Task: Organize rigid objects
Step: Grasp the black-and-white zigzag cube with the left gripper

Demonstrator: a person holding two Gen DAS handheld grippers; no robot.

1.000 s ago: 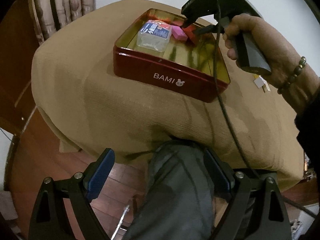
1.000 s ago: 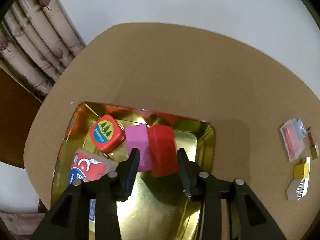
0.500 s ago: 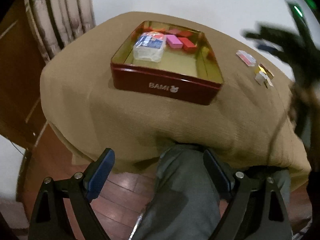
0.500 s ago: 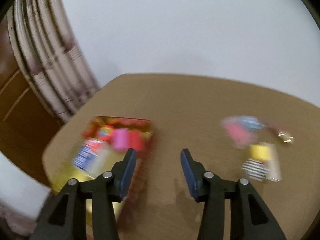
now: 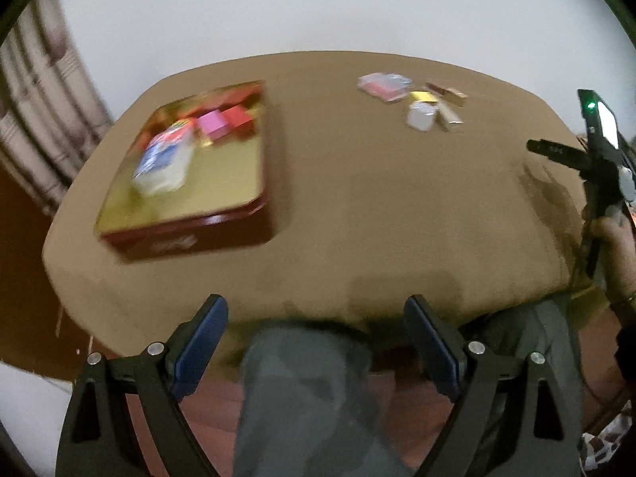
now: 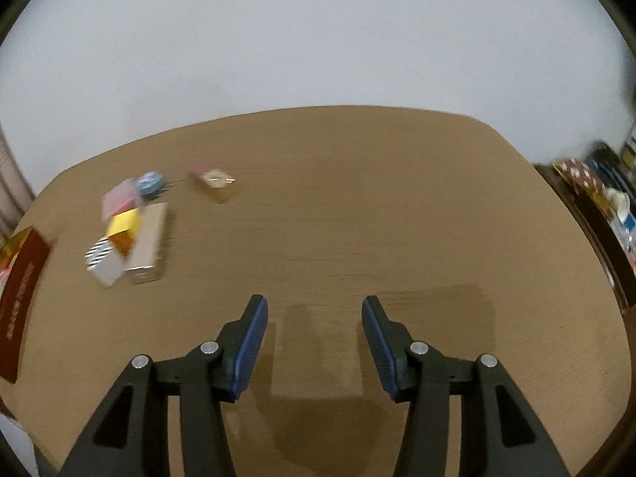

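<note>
The writing on the red tin [image 5: 190,238] is showing only as a pale smear on its front wall in the left wrist view, too blurred to read. The tin is sitting on the left part of the tan table [image 5: 377,206], and four things are lying inside it: a clear packet with a blue and red label [image 5: 163,167], a pink block [image 5: 212,125], a red block [image 5: 238,117] touching it, and something red behind them that cannot be made out.

A cluster of small items is lying well apart from the tin, at the table's far right: a yellow box [image 6: 123,230], a striped box [image 6: 101,262], a long beige box [image 6: 147,242], a pink packet [image 6: 119,198] and a gold box [image 6: 216,183].

The left gripper [image 5: 316,342] is hanging spread wide and holding nothing, off the table's near edge above the person's knee [image 5: 302,389]. The right gripper [image 6: 314,338] is likewise gaping and bare over open tabletop.
</note>
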